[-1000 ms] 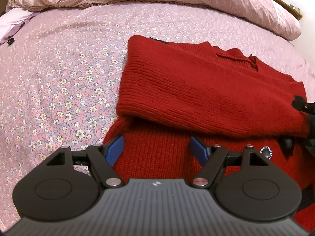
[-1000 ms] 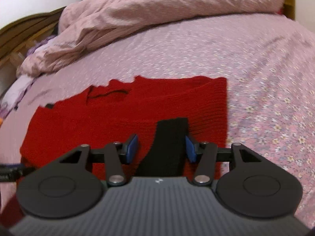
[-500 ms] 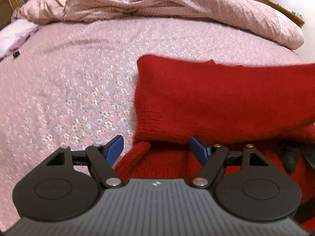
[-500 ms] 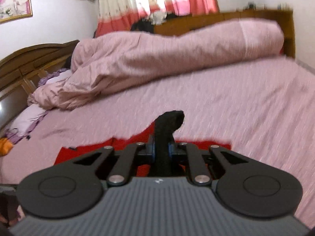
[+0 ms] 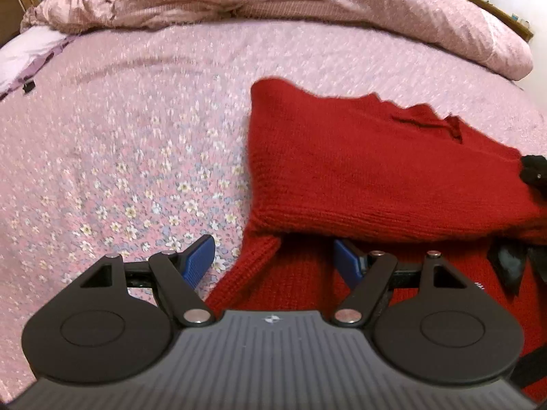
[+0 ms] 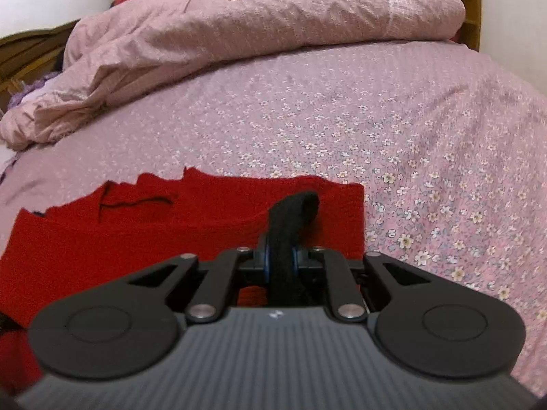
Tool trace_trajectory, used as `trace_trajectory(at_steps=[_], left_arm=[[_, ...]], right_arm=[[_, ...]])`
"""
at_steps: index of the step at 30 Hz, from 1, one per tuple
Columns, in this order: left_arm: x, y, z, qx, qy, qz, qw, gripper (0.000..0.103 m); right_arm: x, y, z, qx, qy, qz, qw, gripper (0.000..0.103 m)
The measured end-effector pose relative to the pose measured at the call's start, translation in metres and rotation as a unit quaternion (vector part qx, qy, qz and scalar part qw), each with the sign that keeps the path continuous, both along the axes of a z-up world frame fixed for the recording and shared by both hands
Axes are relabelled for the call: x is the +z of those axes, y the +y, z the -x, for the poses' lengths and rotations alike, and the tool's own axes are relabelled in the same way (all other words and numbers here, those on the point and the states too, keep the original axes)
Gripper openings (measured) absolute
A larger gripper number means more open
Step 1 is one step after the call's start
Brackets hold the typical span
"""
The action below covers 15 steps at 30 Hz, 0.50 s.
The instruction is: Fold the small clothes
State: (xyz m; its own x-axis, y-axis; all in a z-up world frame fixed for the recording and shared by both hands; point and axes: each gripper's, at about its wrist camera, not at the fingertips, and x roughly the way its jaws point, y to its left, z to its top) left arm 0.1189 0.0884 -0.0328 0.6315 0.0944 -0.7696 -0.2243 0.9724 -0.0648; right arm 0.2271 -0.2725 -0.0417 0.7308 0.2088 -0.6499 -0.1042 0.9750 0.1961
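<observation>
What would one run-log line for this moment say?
left gripper: open over red knitted sweater | right gripper: shut on black fabric strip | surface: pink floral bedsheet

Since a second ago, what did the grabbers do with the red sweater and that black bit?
The right gripper closed on the black strip that lay loose between its open fingers, and lifted its end off the red sweater. The left gripper stayed open, holding nothing. The sweater stayed folded on the flowery bedsheet.
</observation>
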Motion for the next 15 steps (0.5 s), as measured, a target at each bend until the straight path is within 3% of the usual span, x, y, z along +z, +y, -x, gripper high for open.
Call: trace_trajectory(at_steps=[4,6,9,15], left_arm=[[0.017,-0.005,0.001,-0.008,-0.027,-0.022,0.9994,0.079],[0.022,-0.008,-0.004,-0.007,-0.039,-0.024,0.9989,0.079],[0.026,-0.012,-0.016,-0.016,-0.044,-0.023,0.9986,0.079],[0.019,-0.020,-0.044,-0.049,-0.043,-0.031,0.9974,0.079]], right_arm=[[0.020,0.001,0.011,0.003,-0.037,-0.011,0.999,0.015],[0.021,0.000,0.007,-0.001,-0.029,-0.015,0.999,0.015],[0.000,0.002,-0.010,-0.002,0.018,0.008,1.000,0.021],[0.008,0.003,0.004,0.015,-0.004,0.048,0.999,0.032]])
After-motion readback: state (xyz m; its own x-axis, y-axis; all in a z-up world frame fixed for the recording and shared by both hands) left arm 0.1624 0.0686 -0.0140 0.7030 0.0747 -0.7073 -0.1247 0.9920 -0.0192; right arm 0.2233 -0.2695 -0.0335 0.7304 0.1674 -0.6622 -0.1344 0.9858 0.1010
